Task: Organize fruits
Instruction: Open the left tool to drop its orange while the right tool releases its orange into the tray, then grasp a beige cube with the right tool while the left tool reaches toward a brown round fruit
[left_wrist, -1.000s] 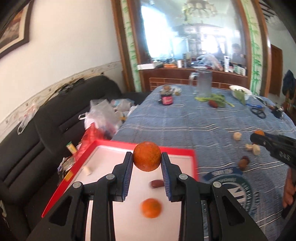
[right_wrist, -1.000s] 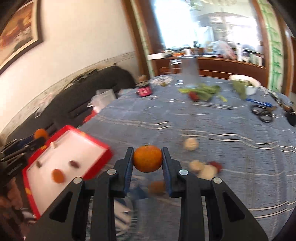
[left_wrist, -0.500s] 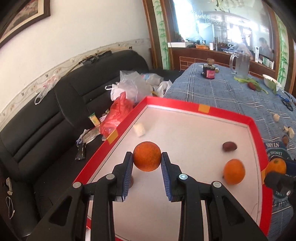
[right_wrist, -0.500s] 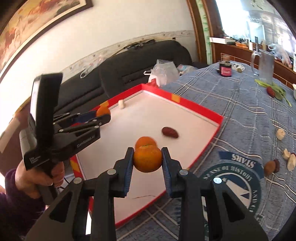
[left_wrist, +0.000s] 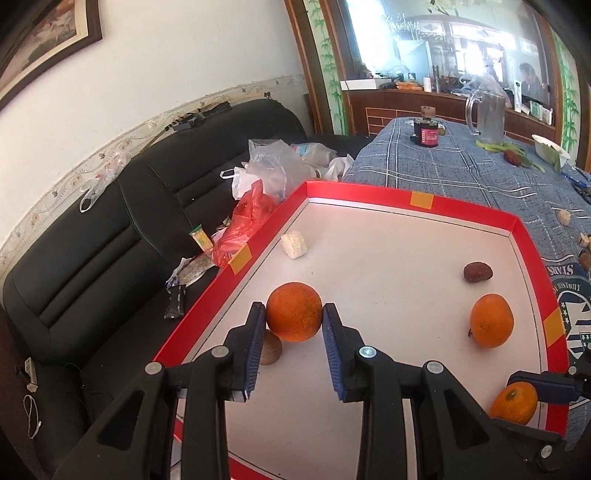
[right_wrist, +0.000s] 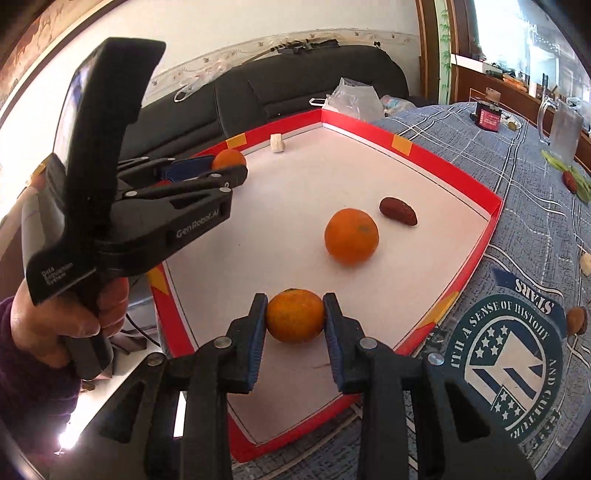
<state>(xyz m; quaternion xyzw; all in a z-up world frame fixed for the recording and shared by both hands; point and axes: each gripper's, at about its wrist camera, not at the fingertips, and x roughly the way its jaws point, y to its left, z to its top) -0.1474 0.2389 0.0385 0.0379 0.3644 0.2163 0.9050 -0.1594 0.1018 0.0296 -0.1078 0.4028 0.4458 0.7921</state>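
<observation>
Holding an orange (left_wrist: 294, 312) in your left claw (left_wrist: 294, 325), another orange (right_wrist: 294, 320) in right claw (right_wrist: 294, 325), both clamped over tray (left_wrist: 369, 192); one orange, date inside; bits at 3 o'clock on desk (right_wrist: 535, 177) remain.

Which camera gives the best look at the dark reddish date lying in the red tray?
The right wrist view: the date lies whole and sharp just beyond the loose orange, its long wrinkled shape plain. In the left wrist view the date is also unblocked, but it looks shorter and rounder, near the tray's far right wall.
</observation>
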